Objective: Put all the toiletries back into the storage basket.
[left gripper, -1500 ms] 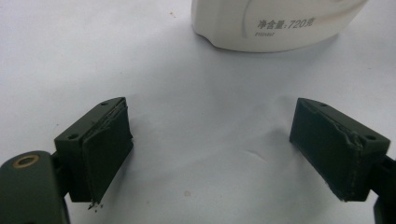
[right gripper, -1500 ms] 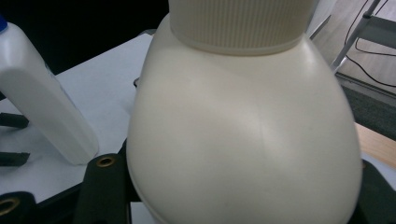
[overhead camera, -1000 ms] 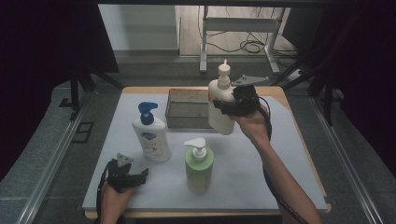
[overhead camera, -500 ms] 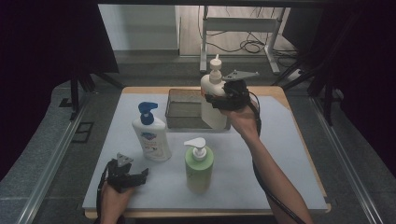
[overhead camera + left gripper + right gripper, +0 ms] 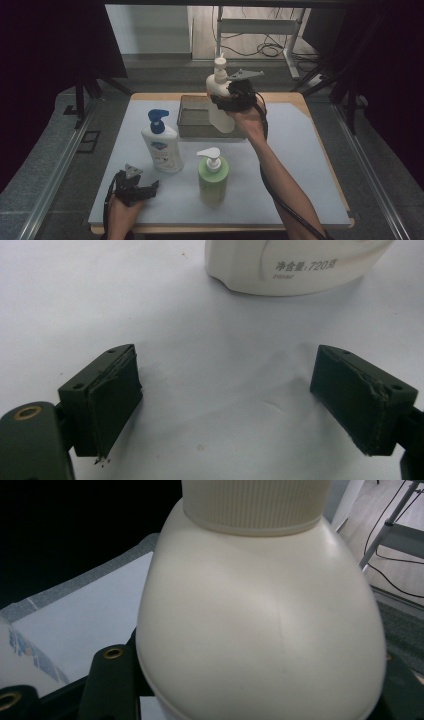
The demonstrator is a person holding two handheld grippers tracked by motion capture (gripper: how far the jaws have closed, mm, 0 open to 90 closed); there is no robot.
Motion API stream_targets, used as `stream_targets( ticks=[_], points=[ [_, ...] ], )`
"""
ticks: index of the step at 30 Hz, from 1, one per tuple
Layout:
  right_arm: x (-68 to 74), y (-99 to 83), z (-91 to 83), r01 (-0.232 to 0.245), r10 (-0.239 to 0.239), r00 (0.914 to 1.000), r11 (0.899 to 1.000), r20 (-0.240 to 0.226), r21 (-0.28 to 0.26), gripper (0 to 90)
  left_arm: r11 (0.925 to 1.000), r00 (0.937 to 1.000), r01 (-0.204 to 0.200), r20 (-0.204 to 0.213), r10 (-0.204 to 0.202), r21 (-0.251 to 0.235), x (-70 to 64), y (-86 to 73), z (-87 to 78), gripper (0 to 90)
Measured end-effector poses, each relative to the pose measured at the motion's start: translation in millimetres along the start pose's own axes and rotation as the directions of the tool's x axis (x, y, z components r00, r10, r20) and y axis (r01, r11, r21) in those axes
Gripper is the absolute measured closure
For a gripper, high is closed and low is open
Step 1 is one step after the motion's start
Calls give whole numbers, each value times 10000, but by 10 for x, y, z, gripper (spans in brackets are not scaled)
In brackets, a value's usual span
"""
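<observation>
A cream pump bottle [image 5: 220, 102] is held upright in the air above the right part of a shallow grey tray [image 5: 186, 120] at the back of the table. The right gripper [image 5: 231, 100] is clamped around the bottle's upper body, just below its ribbed collar; in the right gripper view the bottle's rounded shoulder [image 5: 260, 625] bulges between the two black jaws. What lies inside the tray cannot be made out.

Nearer the person, a white bottle with a blue pump [image 5: 161, 142] stands upright on the mat, left of centre. A green bottle with a white pump [image 5: 213, 175] stands upright to its right and a little closer, apart from it.

The left gripper [image 5: 150, 187] rests low at the near left corner, its jaws spread wide with nothing between them. In the left gripper view [image 5: 225, 405] the base of the white bottle [image 5: 295, 267] stands just ahead.

A pale grey mat [image 5: 295, 165] covers the wooden table [image 5: 300, 97]. Beyond it are dark surroundings, a metal frame [image 5: 260, 27] and cables [image 5: 265, 49] on the floor.
</observation>
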State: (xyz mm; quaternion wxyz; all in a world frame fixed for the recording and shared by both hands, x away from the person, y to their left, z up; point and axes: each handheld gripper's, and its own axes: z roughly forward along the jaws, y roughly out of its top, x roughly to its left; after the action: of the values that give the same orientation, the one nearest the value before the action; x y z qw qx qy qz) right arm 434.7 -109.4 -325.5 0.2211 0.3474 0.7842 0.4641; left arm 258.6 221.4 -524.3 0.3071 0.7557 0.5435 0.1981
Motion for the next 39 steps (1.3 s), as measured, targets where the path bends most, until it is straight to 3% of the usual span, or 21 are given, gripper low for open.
stream_targets(
  ticks=[16, 39],
  points=[
    [32, 131, 291, -123, 124, 9999, 9998, 104, -124, 395, 10000, 10000, 7, 4, -7, 5, 0, 0, 0, 120],
    [65, 199, 765, 109, -107, 9996, 9999, 270, -76, 395, 10000, 10000, 20, 5, -20, 1, 1, 1, 1, 120]
  ],
)
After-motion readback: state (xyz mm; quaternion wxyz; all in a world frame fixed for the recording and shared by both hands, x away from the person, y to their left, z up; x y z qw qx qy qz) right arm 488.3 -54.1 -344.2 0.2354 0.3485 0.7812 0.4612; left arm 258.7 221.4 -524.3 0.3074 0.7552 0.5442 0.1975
